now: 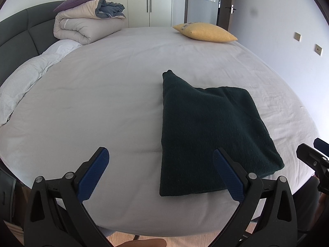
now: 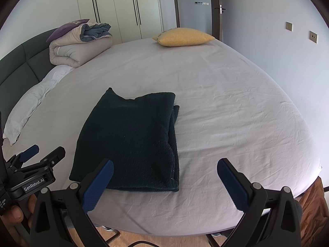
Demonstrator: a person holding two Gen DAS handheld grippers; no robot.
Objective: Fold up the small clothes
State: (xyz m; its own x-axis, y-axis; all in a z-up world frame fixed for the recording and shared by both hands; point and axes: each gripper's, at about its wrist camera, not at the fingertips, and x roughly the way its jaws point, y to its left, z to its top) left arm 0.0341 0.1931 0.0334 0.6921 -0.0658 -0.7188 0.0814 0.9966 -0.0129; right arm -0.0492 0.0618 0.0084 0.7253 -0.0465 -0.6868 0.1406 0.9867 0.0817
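Both grippers, left (image 1: 160,171) and right (image 2: 165,182), hover at bed's (image 2: 236,113) near edge, fingers spread wide, holding nothing. Dark sweater (image 2: 131,140) lies folded near that edge, between them. Next fold: pinch all layers, lift evenly, align edges.

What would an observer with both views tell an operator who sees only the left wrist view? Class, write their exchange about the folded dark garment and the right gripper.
Operator: Only a sliver of the right gripper shows at my frame's edge. Is it open?
Observer: Yes. The right gripper has its fingers spread wide, with nothing held between them.
Operator: Is the garment's right edge one clean fold?
Observer: No. On the dark garment, stacked layers show along that edge, and a lower layer pokes out slightly near the far corner.
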